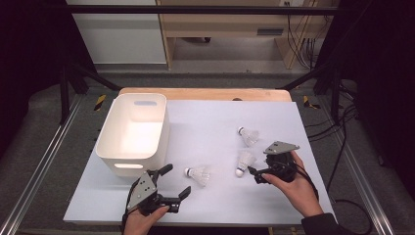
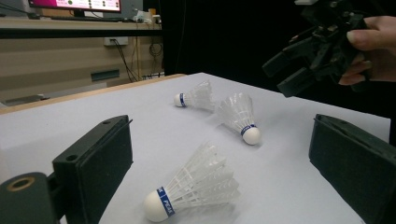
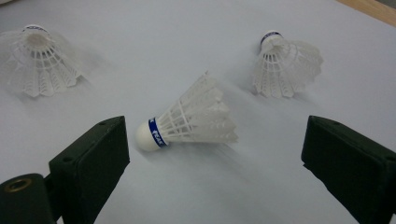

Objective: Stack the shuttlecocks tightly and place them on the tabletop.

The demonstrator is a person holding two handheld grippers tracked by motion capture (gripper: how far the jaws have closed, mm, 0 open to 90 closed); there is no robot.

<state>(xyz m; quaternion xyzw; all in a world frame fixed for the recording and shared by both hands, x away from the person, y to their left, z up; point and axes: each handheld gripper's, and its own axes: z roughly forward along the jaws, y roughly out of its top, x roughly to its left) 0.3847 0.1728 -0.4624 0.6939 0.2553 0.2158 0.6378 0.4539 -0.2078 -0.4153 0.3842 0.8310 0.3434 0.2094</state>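
Observation:
Three white shuttlecocks with blue-banded cork heads lie on the white table sheet [image 1: 220, 117]. My left gripper [image 1: 177, 180] is open near the front edge, with the nearest shuttlecock [image 1: 198, 175] [image 2: 196, 189] lying just ahead of its jaws. My right gripper [image 1: 254, 175] [image 3: 215, 135] is open too. The middle shuttlecock [image 1: 243, 161] [image 3: 191, 119] lies on its side just in front of its jaws, untouched. The third shuttlecock [image 1: 248, 135] [image 3: 285, 65] rests farther back. In the left gripper view the right gripper [image 2: 289, 72] hovers above the sheet, held by a hand.
An empty white bin [image 1: 132, 132] with handle slots stands on the left half of the sheet, just beyond my left gripper. A wooden table edge [image 1: 205, 93] runs along the back. Metal rails flank the table.

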